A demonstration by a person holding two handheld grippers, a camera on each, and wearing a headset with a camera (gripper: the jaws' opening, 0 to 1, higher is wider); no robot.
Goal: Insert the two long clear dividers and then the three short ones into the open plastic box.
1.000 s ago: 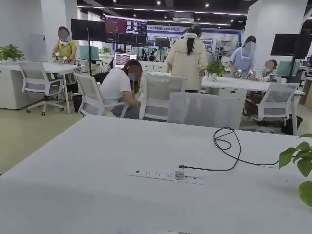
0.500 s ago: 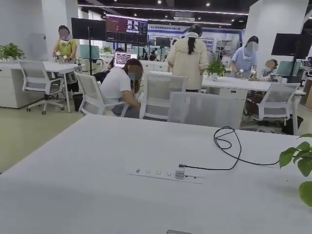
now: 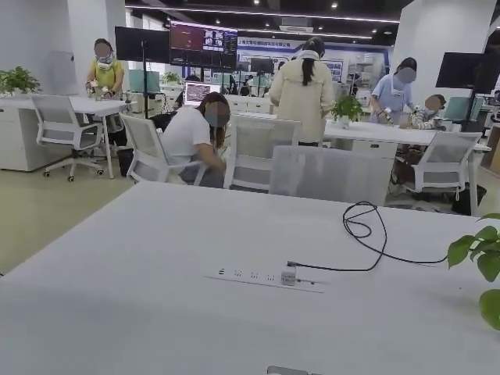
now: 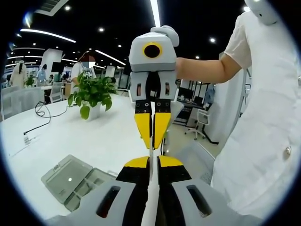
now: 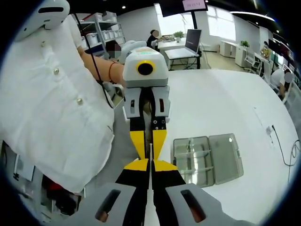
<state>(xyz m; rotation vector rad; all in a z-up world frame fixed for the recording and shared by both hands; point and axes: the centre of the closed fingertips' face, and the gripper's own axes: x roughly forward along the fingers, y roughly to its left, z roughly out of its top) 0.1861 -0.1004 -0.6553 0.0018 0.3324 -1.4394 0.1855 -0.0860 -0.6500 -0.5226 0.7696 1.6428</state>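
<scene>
My left gripper [image 4: 150,162] and right gripper [image 5: 150,165] point at each other, tips almost touching, in the air off the table's edge. Each looks shut on a thin clear divider [image 4: 149,202], seen edge-on as a pale line between the jaws. The same divider [image 5: 151,197] runs between the right jaws. In the left gripper view the right gripper [image 4: 153,143] faces me; in the right gripper view the left gripper [image 5: 150,153] does. The open plastic box [image 5: 207,160] lies flat on the white table, some dividers inside one half. The box [image 4: 70,179] is below left of the jaws.
The person's white shirt [image 4: 263,117] is close beside the grippers. A potted plant [image 4: 91,92] stands on the table [image 5: 211,108]. A power strip [image 3: 266,277], a black cable [image 3: 367,234] and leaves [image 3: 480,258] lie further along. People and chairs are beyond.
The head view has hardly shifted. A small grey edge has come up at its bottom border; nothing on the far table has moved.
</scene>
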